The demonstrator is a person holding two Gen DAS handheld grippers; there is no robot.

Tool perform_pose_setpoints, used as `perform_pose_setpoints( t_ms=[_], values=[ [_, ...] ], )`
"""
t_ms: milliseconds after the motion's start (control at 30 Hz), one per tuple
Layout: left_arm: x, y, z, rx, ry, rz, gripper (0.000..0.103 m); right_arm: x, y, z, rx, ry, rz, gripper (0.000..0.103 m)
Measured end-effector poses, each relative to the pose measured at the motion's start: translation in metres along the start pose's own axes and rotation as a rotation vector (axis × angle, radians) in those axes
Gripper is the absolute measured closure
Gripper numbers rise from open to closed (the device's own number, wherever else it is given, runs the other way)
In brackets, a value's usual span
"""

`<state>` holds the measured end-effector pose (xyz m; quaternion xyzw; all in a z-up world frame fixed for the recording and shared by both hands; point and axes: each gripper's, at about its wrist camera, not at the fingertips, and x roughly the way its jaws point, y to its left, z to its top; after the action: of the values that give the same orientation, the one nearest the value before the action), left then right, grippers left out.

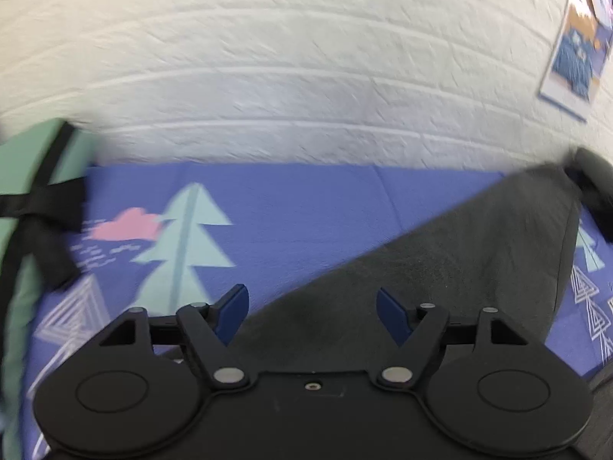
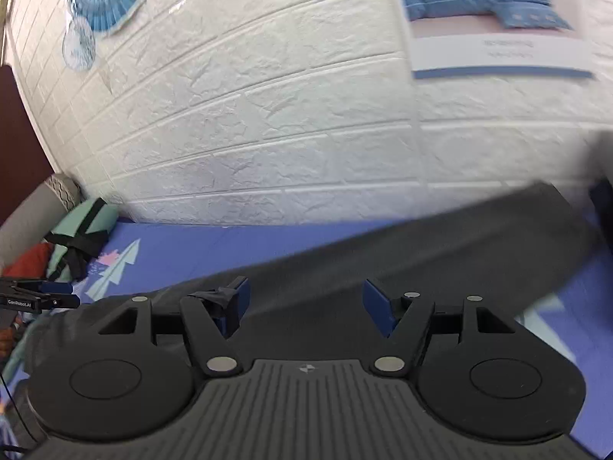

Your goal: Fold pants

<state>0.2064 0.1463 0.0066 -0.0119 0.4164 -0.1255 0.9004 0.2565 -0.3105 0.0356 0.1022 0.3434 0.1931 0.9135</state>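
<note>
Left gripper [image 1: 312,312] fingers spread, nothing between. Right gripper [image 2: 304,306] fingers apart too, empty. Dark grey pants [image 2: 440,245] lie diagonally across blue patterned sheet [image 1: 306,207], under both grippers. White brick wall [image 2: 287,134] behind.

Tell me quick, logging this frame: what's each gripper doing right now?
Left gripper: open, holding nothing, above the dark pants.
Right gripper: open, holding nothing, above the pants too.
</note>
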Motion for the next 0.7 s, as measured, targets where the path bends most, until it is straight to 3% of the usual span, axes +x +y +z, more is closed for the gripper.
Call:
perform_pose_setpoints(
  t_ms=[67, 233, 467, 700],
  values=[
    [0.018, 0.001, 0.004, 0.019, 0.027, -0.043, 0.0, 0.018, -0.003, 0.01, -0.043, -0.004, 0.054, 0.0],
    [0.045, 0.007, 0.009, 0.06, 0.091, -0.097, 0.0, 0.063, 0.009, 0.02, -0.236, 0.094, 0.164, 0.0],
    [0.065, 0.016, 0.007, 0.099, 0.183, -0.102, 0.0, 0.112, 0.016, 0.033, -0.531, 0.25, 0.17, 0.0],
    [0.073, 0.013, 0.006, 0.131, 0.168, -0.099, 0.0, 0.14, 0.018, 0.032, -0.679, 0.396, 0.212, 0.0]
  ],
)
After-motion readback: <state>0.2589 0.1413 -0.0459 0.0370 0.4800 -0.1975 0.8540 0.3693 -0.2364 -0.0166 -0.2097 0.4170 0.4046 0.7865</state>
